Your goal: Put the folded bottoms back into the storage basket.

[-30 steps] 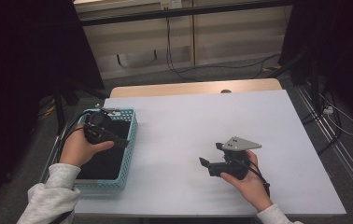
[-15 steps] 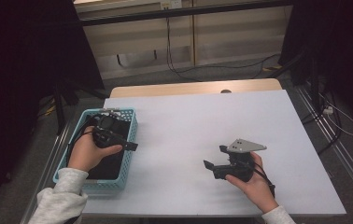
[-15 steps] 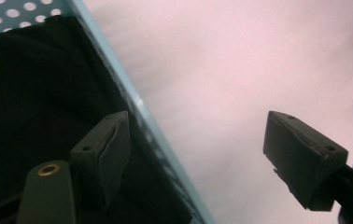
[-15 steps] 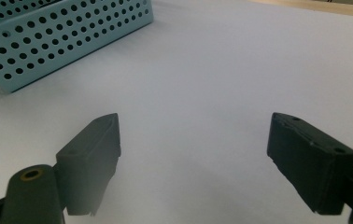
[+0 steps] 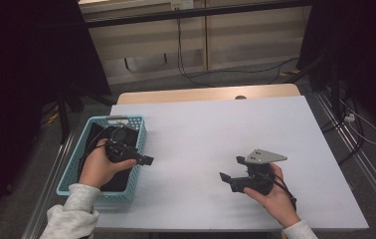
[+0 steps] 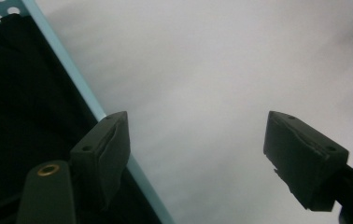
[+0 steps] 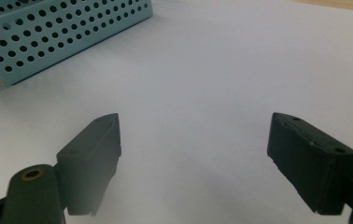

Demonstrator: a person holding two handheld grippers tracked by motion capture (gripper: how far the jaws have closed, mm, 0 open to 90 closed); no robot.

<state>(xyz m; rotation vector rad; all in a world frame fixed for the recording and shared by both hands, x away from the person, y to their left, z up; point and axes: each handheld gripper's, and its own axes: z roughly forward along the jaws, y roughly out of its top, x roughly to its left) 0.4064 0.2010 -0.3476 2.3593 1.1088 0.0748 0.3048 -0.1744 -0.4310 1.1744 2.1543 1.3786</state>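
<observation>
A: The table (image 5: 211, 134) is carrying a light blue perforated basket (image 5: 135, 130) at nine o'clock. Something dark is lying inside; it cannot be identified.

B: It is probably light, rigid plastic, best gripped by the rim. The left gripper (image 5: 143, 159) is hovering over its three o'clock wall, jaws wide, empty. The right gripper (image 5: 230, 169), at five o'clock, is gaping too, holding nothing.

You have one desk (image 5: 216, 129) before you, filling the middle of the frame, and one light-blue perforated basket (image 5: 137, 130) at its left. You hold two tongs: the left (image 5: 143, 159) and the right (image 5: 231, 169), each with two jaws spread.
</observation>
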